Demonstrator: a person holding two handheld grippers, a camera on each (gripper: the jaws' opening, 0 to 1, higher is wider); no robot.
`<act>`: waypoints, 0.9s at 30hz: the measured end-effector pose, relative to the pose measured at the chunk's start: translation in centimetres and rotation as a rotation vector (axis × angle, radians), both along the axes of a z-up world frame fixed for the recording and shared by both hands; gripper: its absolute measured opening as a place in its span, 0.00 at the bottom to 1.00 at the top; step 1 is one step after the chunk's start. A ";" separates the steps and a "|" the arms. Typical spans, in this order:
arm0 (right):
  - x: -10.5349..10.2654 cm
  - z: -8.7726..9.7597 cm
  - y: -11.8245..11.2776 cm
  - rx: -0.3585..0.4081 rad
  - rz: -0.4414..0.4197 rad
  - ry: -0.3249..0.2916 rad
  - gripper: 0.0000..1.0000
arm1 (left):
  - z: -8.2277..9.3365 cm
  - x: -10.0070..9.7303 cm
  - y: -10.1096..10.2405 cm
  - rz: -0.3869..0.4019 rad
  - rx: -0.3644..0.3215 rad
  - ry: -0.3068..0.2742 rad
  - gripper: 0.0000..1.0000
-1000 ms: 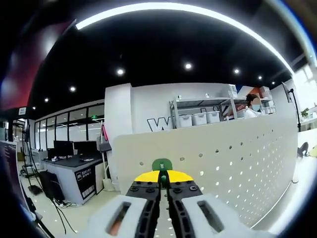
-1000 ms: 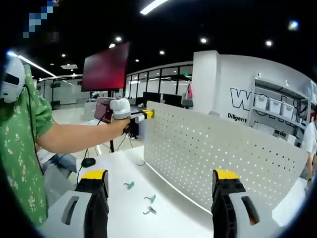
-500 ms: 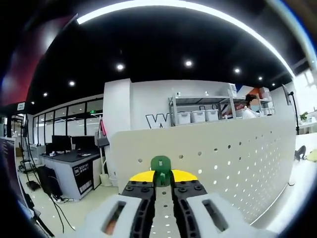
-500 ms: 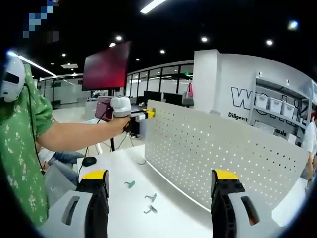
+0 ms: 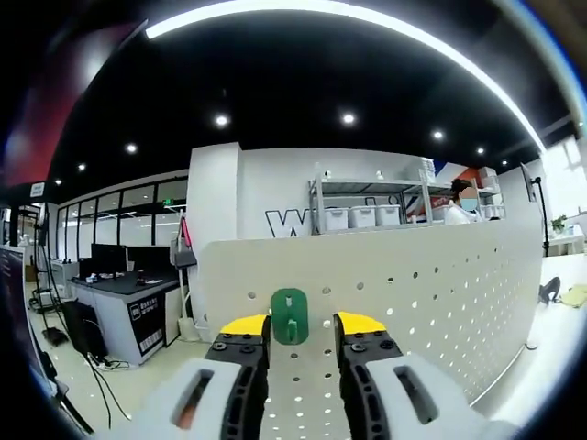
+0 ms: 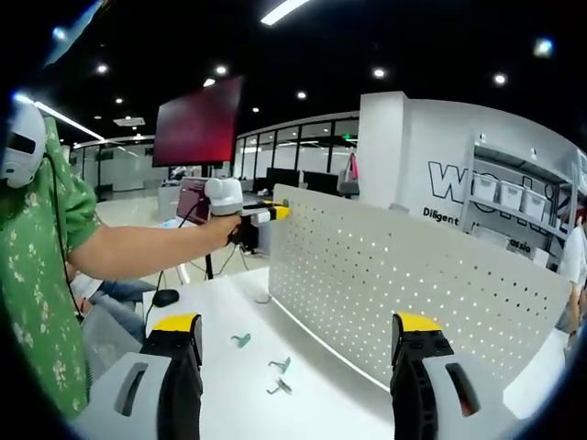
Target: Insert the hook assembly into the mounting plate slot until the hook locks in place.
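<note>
Left gripper view: my left hand-held gripper (image 5: 292, 325) stands with its yellow-tipped jaws spread, a gap on either side of the green hook (image 5: 290, 315), which sits against the upper edge of the white perforated mounting plate (image 5: 440, 293). Neither jaw visibly touches the hook. Behind the plate stand a shelf rack with white bins (image 5: 367, 215) and a dark office desk (image 5: 124, 298).

Right gripper view: my right hand-held gripper (image 6: 298, 335) has its jaws spread wide apart, with nothing between them. The mounting plate (image 6: 404, 275) stands upright on the white surface (image 6: 229, 376). My left hand-held gripper (image 6: 261, 214) is at the plate's top far corner, held by my hand (image 6: 225, 234). Three loose green hooks (image 6: 266, 367) lie on the surface near the plate's foot.
</note>
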State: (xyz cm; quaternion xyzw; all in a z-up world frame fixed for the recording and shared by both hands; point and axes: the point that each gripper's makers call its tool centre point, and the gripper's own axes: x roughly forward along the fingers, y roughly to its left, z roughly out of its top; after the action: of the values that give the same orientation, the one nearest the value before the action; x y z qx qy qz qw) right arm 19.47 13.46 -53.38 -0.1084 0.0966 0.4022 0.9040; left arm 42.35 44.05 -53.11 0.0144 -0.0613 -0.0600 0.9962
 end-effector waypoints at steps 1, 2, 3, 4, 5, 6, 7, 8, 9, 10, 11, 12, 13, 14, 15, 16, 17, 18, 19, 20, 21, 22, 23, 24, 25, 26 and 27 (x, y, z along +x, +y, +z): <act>0.0 0.0 0.0 0.000 0.000 0.000 0.87 | 0.0 0.0 0.0 -0.002 -0.002 0.001 0.35; 0.0 0.0 0.0 0.001 0.000 0.000 0.87 | 0.0 -0.1 -0.1 -0.006 -0.002 0.001 0.36; 0.0 0.0 0.0 0.000 0.000 -0.002 0.87 | 0.0 -0.1 -0.2 -0.009 0.001 0.001 0.36; 0.0 0.1 0.0 0.000 0.001 -0.002 0.87 | 0.0 -0.2 -0.3 -0.011 0.005 0.002 0.37; 0.0 0.0 0.1 0.000 0.001 -0.002 0.87 | 0.0 -0.2 -0.4 -0.014 0.008 0.000 0.39; 0.0 0.0 0.1 0.000 0.002 -0.002 0.87 | -0.1 -0.3 -0.4 -0.015 0.008 0.001 0.40; 0.0 0.0 0.2 -0.001 0.003 -0.002 0.87 | -0.1 -0.3 -0.5 -0.017 0.006 0.003 0.41; 0.0 0.0 0.2 -0.001 0.004 -0.003 0.87 | -0.2 -0.3 -0.5 -0.020 0.001 0.006 0.42; 0.0 0.0 0.2 0.000 0.004 -0.003 0.87 | -0.2 -0.3 -0.5 -0.020 -0.002 0.006 0.43; 0.0 0.0 0.2 0.001 0.005 -0.003 0.87 | -0.2 -0.4 -0.5 -0.020 -0.004 0.008 0.44; 0.0 0.0 0.2 0.001 0.005 -0.003 0.87 | -0.3 -0.4 -0.5 -0.021 -0.006 0.008 0.46; 0.0 0.0 0.2 0.001 0.004 -0.003 0.87 | -0.3 -0.5 -0.6 -0.027 -0.012 0.011 0.47; 0.0 0.0 0.2 0.001 0.003 -0.003 0.87 | -0.4 -0.5 -0.6 -0.029 -0.012 0.012 0.47; 0.0 0.0 0.2 0.001 0.002 -0.003 0.87 | -0.4 -0.6 -0.8 -0.034 -0.012 0.012 0.49; -0.1 0.0 0.2 0.001 0.003 -0.003 0.87 | -0.4 -0.6 -0.8 -0.037 -0.012 0.012 0.49; -0.1 0.0 0.2 0.001 0.003 -0.004 0.87 | -0.5 -0.7 -0.9 -0.038 -0.010 0.013 0.49; -0.1 0.1 0.2 0.001 0.003 -0.006 0.87 | -0.6 -0.8 -0.9 -0.040 -0.012 0.014 0.50; -0.2 0.1 0.3 0.002 0.004 -0.007 0.87 | -0.6 -0.8 -1.0 -0.041 -0.014 0.015 0.51; -0.2 0.2 0.3 0.004 0.004 -0.007 0.87 | -0.6 -0.9 -1.0 -0.042 -0.016 0.017 0.51; -0.2 0.2 0.2 0.005 0.003 -0.007 0.87 | -0.7 -0.9 -1.0 -0.043 -0.018 0.017 0.52; -0.3 0.2 0.2 0.003 0.003 -0.009 0.87 | -0.7 -1.0 -1.1 -0.046 -0.020 0.016 0.53; -0.3 0.2 0.2 0.002 0.002 -0.009 0.87 | -0.6 -1.1 -1.2 -0.049 -0.023 0.015 0.55; -0.3 0.2 0.1 0.003 -0.001 -0.009 0.87 | -0.6 -1.1 -1.2 -0.051 -0.023 0.017 0.56; -0.4 0.2 0.0 0.004 -0.003 -0.009 0.87 | -0.6 -1.2 -1.3 -0.051 -0.023 0.019 0.56; -0.4 0.2 0.0 0.004 -0.004 -0.009 0.87 | -0.6 -1.3 -1.3 -0.052 -0.022 0.018 0.57; -0.4 0.2 -0.1 0.004 -0.006 -0.010 0.87 | -0.6 -1.4 -1.4 -0.056 -0.023 0.018 0.57; -0.4 0.3 -0.1 0.004 -0.006 -0.011 0.87 | -0.6 -1.4 -1.4 -0.058 -0.022 0.019 0.57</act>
State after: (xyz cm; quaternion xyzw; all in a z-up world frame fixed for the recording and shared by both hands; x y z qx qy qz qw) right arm 19.08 13.39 -53.11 -0.1084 0.0911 0.3990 0.9059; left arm 40.90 42.61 -53.68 0.0011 -0.0529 -0.0883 0.9947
